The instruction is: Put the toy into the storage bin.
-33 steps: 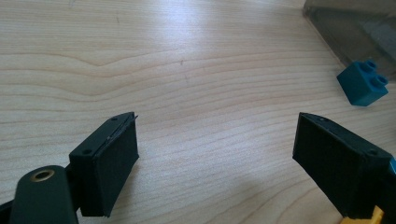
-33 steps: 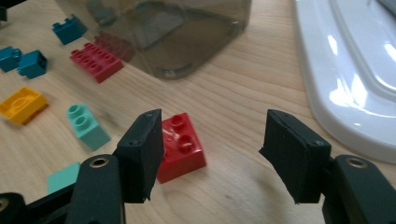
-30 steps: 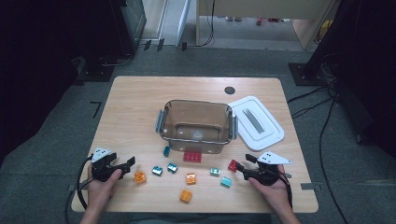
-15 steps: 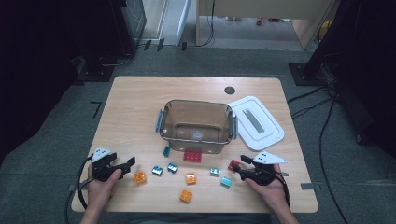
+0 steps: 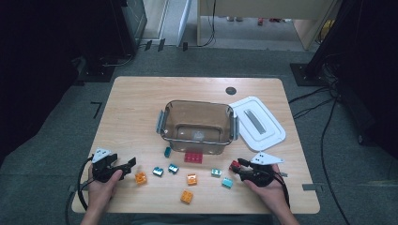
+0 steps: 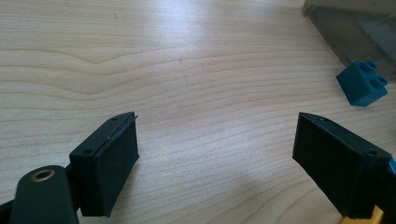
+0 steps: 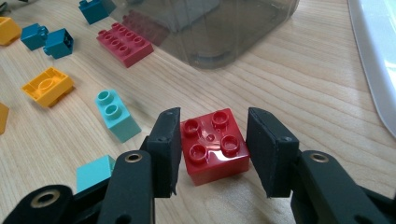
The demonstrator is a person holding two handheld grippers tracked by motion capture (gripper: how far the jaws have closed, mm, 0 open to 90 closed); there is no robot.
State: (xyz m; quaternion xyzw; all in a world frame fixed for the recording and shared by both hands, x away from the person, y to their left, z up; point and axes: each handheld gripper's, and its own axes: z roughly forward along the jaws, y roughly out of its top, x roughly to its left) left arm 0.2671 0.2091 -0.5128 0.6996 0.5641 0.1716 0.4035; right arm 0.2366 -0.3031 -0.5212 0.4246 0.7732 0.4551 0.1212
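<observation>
A small red four-stud brick (image 7: 215,140) rests on the wooden table (image 7: 303,79), and my right gripper (image 7: 213,149) has its jaws pressed against both sides of it. From above, that red brick (image 5: 233,164) lies at the tips of the right gripper (image 5: 236,166), near the table's front right. My left gripper (image 5: 130,164) sits at the front left, open, just left of an orange brick (image 5: 140,177). In the left gripper view, the left gripper (image 6: 217,154) has only bare wood between its wide-apart jaws.
A clear brown bin (image 5: 197,104) stands mid-table with its white lid (image 5: 257,123) to the right. A dark red flat plate (image 5: 193,157) and a blue brick (image 5: 167,151) lie by the bin's front wall. Several blue, teal and orange bricks are scattered between the grippers.
The right gripper has slid left to the red brick and narrowed its jaws onto it. The left gripper has stayed where it was.
</observation>
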